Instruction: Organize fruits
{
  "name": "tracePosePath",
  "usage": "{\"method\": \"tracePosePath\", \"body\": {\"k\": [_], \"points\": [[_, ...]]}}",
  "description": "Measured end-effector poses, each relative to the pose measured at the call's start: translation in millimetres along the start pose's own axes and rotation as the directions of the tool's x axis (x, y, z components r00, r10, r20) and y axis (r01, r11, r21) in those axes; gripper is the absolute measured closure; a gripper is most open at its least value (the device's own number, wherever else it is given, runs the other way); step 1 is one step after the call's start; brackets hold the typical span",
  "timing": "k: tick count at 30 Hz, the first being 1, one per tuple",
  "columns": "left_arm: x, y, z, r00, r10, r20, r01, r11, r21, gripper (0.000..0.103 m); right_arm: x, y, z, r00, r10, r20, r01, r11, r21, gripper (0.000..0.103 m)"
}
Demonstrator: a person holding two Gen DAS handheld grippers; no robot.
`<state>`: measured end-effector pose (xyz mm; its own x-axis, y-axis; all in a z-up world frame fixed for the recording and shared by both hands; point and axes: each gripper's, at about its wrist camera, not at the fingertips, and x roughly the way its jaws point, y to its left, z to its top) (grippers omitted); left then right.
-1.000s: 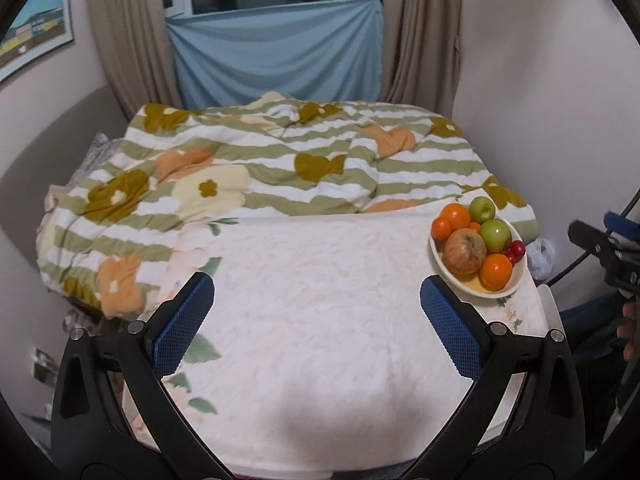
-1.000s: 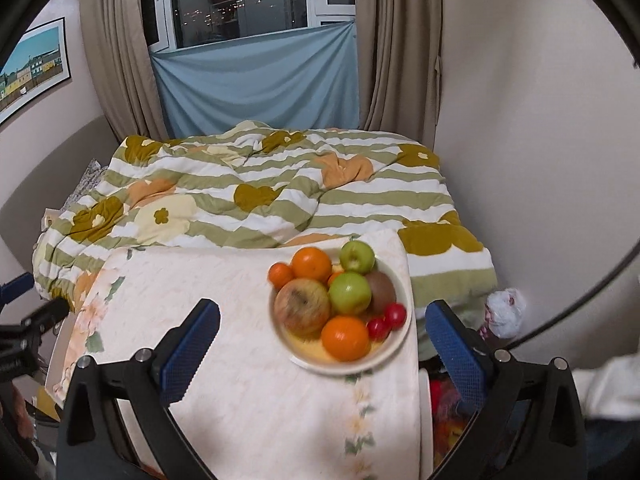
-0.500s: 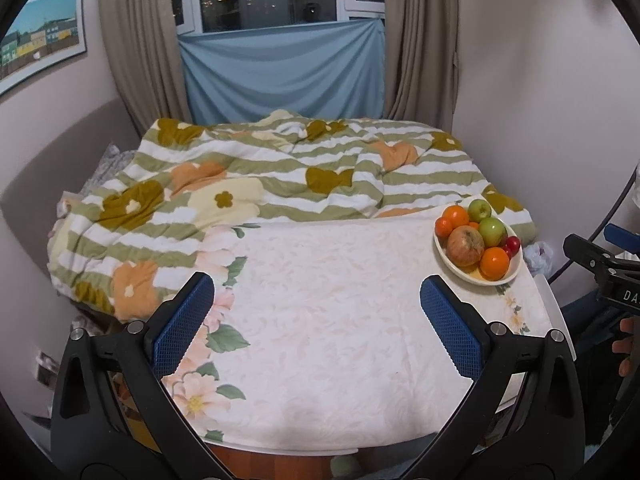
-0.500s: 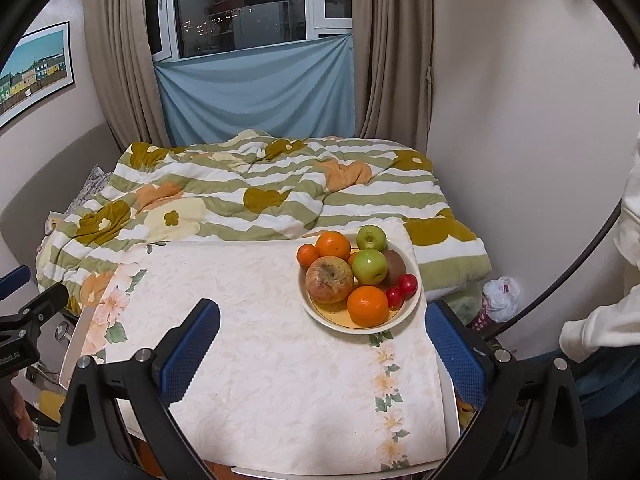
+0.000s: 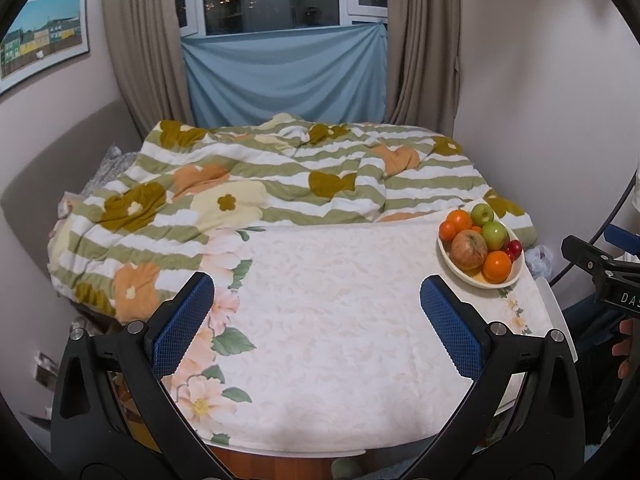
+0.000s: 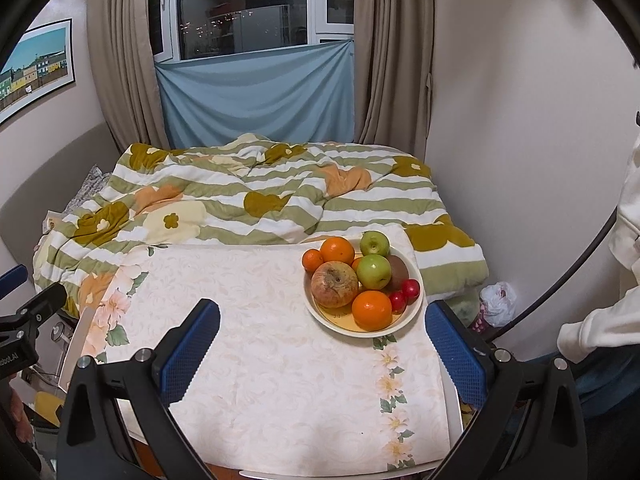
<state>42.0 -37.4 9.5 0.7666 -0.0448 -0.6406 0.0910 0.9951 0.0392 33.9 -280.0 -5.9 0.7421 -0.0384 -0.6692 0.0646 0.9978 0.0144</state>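
Two grippers, left [image 5: 316, 322] and right [image 6: 322, 346], hover spread wide and empty above a cloth-covered table [image 6: 260, 360]. Fruit bowl [image 6: 414, 312] sits at its far right corner; only the right view shows its kiwi [image 6: 399, 271]. Cloth elsewhere lies bare.

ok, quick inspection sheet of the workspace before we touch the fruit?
Surface: table under a floral tablecloth, mostly bare.
Job's things: cream bowl at the far right of the table holding a blemished red apple, two green apples, oranges, a kiwi and small red fruits.
Clutter: nothing seen on the table.
Grippers: left claw and right claw both open, empty, short of the bowl.
Cables: dark cable at the right edge.
Surroundings: bed with striped floral duvet behind; curtained window; white plastic bag on the floor.
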Motion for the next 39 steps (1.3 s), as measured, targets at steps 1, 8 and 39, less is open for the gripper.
{"method": "tracePosePath", "body": {"k": [1,8,39], "points": [[0.4,1.0,1.0,1.000,0.000,0.000,0.000,1.000,0.000,0.000,-0.3,0.6,0.0,1.000,0.000,0.000,0.000,1.000,0.001,0.001],[1.2,2.0,1.8,1.000,-0.004,-0.002,0.004,1.000,-0.001,0.000,0.7,1.9,1.4,1.000,-0.002,-0.001,0.002,1.000,0.001,0.001],[5.8,1.6,6.1,1.000,-0.005,0.000,0.005,1.000,-0.003,0.000,2.0,0.8,2.3,1.000,0.001,-0.001,-0.001,1.000,0.000,0.001]]}}
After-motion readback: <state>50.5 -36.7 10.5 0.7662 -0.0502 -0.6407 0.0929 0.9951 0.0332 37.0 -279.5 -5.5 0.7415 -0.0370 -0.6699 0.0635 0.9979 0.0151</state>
